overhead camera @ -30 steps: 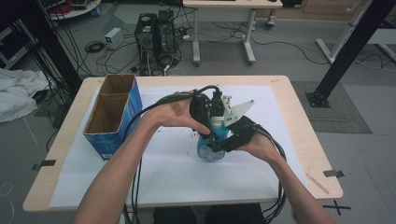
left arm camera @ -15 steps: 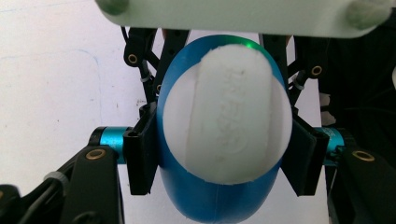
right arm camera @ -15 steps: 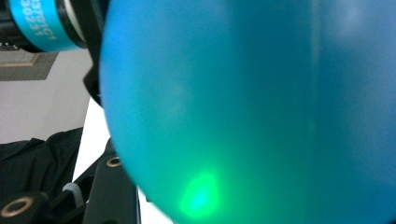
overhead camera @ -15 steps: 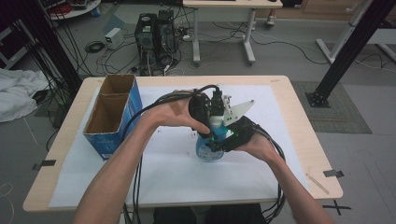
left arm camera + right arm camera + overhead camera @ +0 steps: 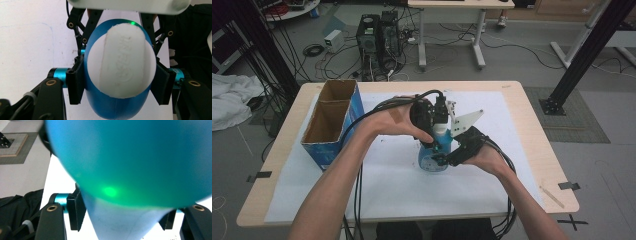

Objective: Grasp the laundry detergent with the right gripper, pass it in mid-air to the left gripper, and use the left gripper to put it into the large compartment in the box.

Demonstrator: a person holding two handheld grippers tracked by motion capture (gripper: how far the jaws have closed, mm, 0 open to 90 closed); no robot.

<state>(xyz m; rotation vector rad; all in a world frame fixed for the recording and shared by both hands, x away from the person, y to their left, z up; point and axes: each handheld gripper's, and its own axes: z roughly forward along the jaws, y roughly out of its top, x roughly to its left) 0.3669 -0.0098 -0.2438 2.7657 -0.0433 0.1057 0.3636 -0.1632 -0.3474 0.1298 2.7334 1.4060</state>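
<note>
At counter centre, high view: blue bottle stands upright on white sheet; cardboard box at left; cables on the floor behind.
Left gripper view: left hand-held gripper clamps the white cap; smooth plastic, probably slippery.
Right gripper view: right hand-held gripper has just been opening, its pads off the light, stiff body between them.

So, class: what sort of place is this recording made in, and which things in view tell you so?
Most likely a lab or workshop, not a home. A computer tower sits on the floor amid loose cables, black metal framing stands around the table, and tape marks dot the floor.
</note>
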